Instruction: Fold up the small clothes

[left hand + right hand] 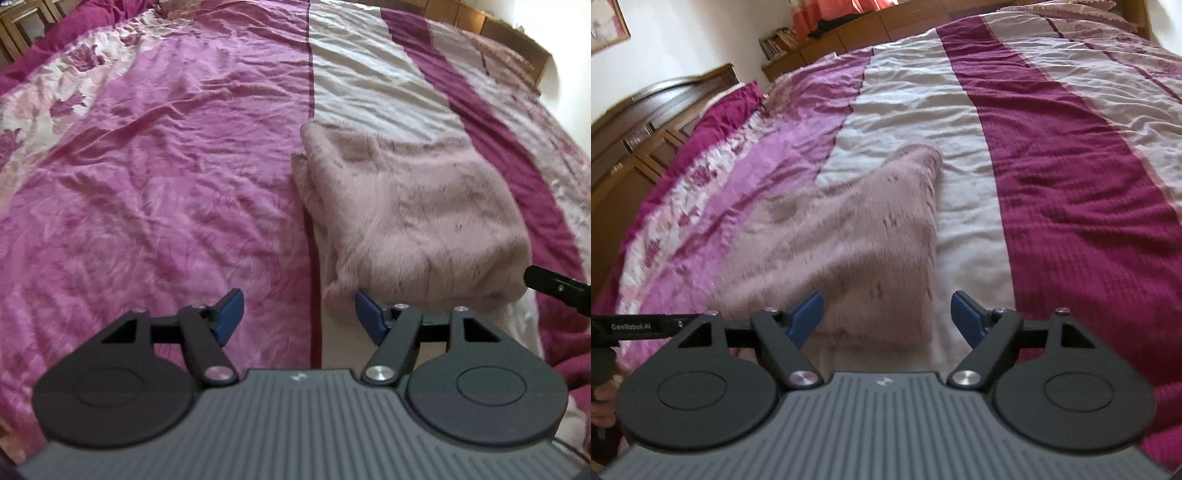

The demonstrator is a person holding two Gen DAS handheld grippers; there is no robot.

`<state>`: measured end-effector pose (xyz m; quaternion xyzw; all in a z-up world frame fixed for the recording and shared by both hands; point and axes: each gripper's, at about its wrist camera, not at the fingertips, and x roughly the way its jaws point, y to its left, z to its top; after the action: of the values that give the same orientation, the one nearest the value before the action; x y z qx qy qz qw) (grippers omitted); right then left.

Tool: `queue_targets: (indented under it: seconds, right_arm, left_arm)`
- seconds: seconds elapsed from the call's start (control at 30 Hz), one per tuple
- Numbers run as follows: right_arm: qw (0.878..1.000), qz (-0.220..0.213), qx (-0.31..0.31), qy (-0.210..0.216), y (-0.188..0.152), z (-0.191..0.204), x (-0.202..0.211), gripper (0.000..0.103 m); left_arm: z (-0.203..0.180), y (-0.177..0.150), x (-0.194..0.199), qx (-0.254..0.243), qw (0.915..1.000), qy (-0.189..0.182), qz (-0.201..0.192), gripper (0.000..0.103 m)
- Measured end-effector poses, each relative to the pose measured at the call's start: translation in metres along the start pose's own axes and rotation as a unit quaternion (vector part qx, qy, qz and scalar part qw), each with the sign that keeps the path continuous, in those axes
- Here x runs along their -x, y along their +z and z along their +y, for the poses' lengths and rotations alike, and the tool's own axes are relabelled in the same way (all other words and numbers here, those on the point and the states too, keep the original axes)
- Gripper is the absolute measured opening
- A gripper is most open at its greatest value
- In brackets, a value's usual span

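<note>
folded pink fleece (410, 221) lies flat on striped bedspread (147, 184); left gripper (299, 314), right gripper (886, 317) jaws apart, empty; wooden headboard (646, 122) beyond.

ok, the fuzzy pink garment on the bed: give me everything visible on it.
The fuzzy pink garment is pale dusty pink, of plush, fur-like fabric with darker flecks. It lies folded into a rough rectangle, layered edges showing at its left side, flat on the striped bedspread, mostly over the cream stripe. Neither gripper holds it; the left gripper and the right gripper are both open at its near edge.
</note>
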<state>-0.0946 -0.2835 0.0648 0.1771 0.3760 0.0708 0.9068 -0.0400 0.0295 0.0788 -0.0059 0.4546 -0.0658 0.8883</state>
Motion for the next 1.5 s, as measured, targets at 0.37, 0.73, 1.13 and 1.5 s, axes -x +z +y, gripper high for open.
queue_targets:
  seconds: [0.37,0.73,1.13,1.5]
  right_arm:
    - [0.997,0.065,0.031,-0.038,-0.040,0.015,-0.016,0.083]
    - [0.994,0.078,0.041,-0.065,-0.054,0.020,-0.033,0.083]
    - [0.994,0.075,0.048,-0.066,-0.058,0.021,-0.038,0.088]
    - [0.994,0.076,0.053,-0.064,-0.059,0.022,-0.040,0.091]
  left_arm:
    - [-0.034,-0.034,-0.030,-0.034,0.9976,0.026,0.054,0.068]
    - [-0.043,-0.046,-0.039,-0.028,0.9974,0.042,0.052,0.072]
    - [-0.048,-0.051,-0.041,-0.036,0.9969,0.058,0.038,0.084]
    - [-0.048,-0.052,-0.041,-0.038,0.9970,0.057,0.036,0.084]
